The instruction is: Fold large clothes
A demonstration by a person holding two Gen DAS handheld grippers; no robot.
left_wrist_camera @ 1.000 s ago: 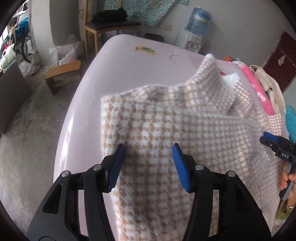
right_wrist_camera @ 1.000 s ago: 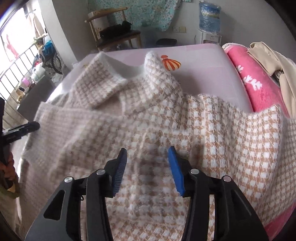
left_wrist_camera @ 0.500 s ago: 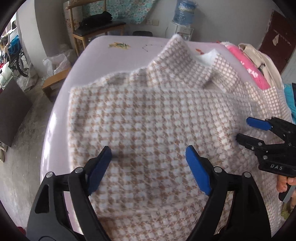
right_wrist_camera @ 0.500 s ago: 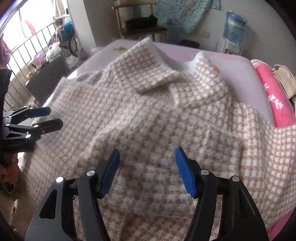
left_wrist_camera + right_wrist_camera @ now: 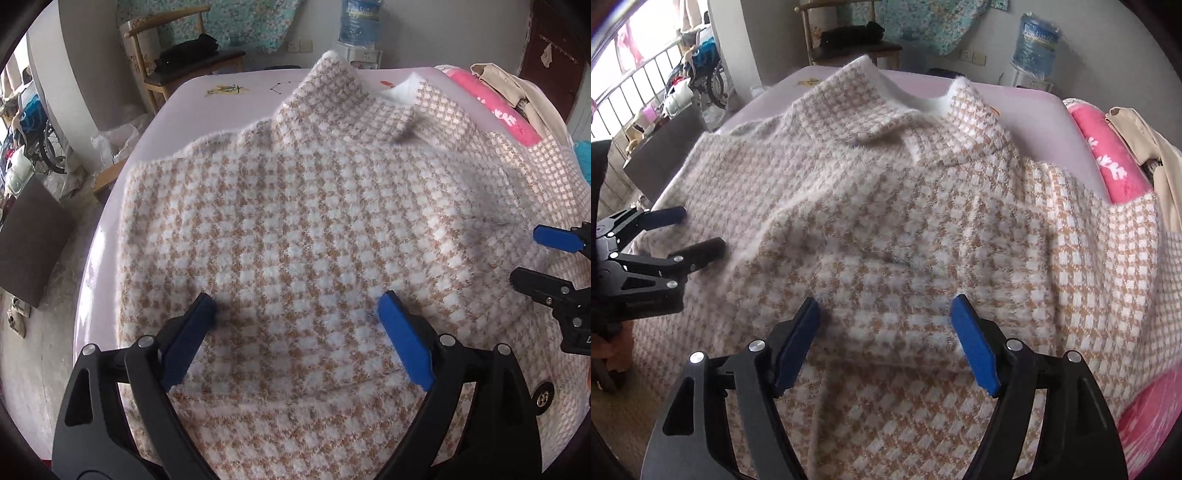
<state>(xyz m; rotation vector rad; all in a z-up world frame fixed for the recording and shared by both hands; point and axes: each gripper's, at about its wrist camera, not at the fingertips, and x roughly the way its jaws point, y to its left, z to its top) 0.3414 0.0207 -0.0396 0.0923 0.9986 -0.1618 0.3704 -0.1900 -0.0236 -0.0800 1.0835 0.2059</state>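
Observation:
A fuzzy tan-and-white houndstooth jacket (image 5: pixel 314 206) lies spread on the pale pink table (image 5: pixel 192 107), collar at the far end, with its left side folded over the body. It also shows in the right wrist view (image 5: pixel 905 206). My left gripper (image 5: pixel 297 317) is open and empty just above the jacket's near left part. My right gripper (image 5: pixel 886 317) is open and empty above the near middle. The right gripper shows at the right edge of the left wrist view (image 5: pixel 532 254); the left gripper shows at the left edge of the right wrist view (image 5: pixel 690 232).
A pink blanket (image 5: pixel 1108 155) and a beige garment (image 5: pixel 1148 147) lie along the table's right side. A wooden chair (image 5: pixel 177 62) with a black bag and a water dispenser (image 5: pixel 358 33) stand behind the table. Floor clutter lies left.
Both grippers opened wider and let go of the jacket. The folded left side settled flat on the body, and both cameras drew back and rose.

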